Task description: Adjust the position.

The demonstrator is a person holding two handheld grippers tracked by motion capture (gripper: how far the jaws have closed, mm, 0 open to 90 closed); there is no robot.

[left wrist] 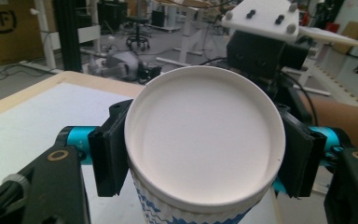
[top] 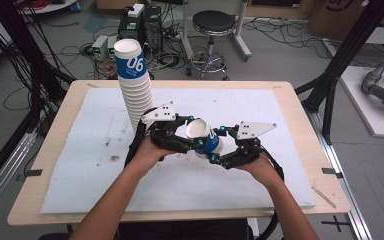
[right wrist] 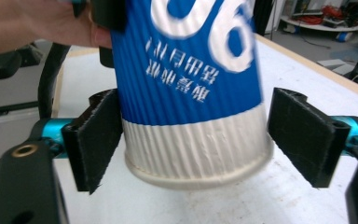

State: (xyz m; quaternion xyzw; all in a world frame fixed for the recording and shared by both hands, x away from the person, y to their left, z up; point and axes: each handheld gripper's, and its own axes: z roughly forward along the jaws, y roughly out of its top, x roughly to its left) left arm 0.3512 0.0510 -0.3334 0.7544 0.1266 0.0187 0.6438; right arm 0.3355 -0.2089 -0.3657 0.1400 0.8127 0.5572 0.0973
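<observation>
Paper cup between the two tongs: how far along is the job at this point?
Done: a tall stack of cups already stands on the white mat. In hand: one loose paper cup is gripped near its rim by the left tongs, while the right tongs stand open around its base, one pad clearly apart. Left, probably: this cup is not yet on the stack.

A robotics lab: tangled black cables [top: 55, 55] across the grey floor; a round black swivel stool [top: 213, 22]; stacked black computer boxes [top: 140, 25].
</observation>
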